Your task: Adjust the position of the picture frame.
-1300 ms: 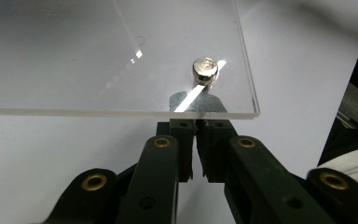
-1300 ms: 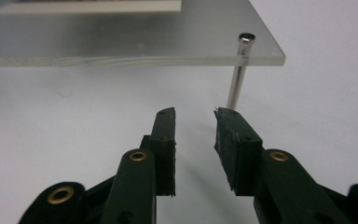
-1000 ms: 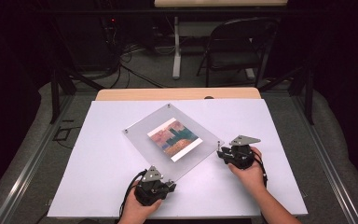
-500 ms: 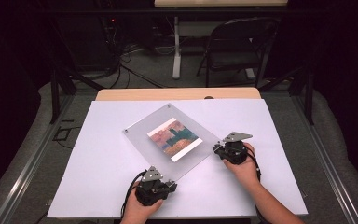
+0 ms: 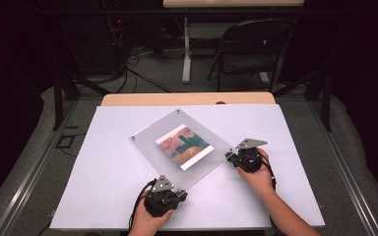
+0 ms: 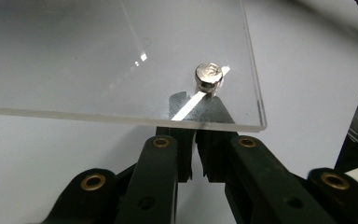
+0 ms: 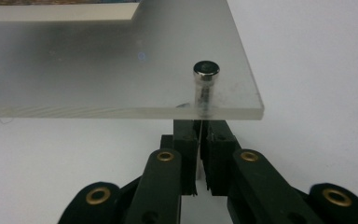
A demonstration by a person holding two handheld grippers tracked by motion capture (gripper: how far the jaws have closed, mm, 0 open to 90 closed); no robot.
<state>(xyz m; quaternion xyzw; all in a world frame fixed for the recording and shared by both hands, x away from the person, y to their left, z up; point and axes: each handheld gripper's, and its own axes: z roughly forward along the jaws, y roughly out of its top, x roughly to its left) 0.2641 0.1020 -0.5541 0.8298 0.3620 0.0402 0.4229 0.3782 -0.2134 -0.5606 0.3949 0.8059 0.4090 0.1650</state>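
Observation:
A clear acrylic picture frame [image 5: 150, 140] lies cornerwise on the white table [image 5: 103, 196], with a colourful print [image 5: 183, 145] at its middle. My left gripper [image 5: 179, 192] is at the near corner. In the left gripper view its jaws [image 6: 195, 140] have just been closing and reach under the plate [image 6: 98, 60] to the metal stud [image 6: 209, 75]. My right gripper [image 5: 233, 156] is at the right corner. There its jaws [image 7: 199, 135] stand shut beneath the plate [image 7: 98, 79], pinched below the stud [image 7: 206, 70]. The plate hides both pairs of tips.
A wooden strip [image 5: 187, 99] borders the table's far edge. Beyond it on the floor stand a folding chair [image 5: 248, 54], a table leg [image 5: 186, 54] and cables [image 5: 128, 59]. Metal rails [image 5: 29, 172] run along both sides of the table.
My right gripper has edged left toward the frame's right corner and its jaws have shut there. The left gripper and the frame have stayed put.

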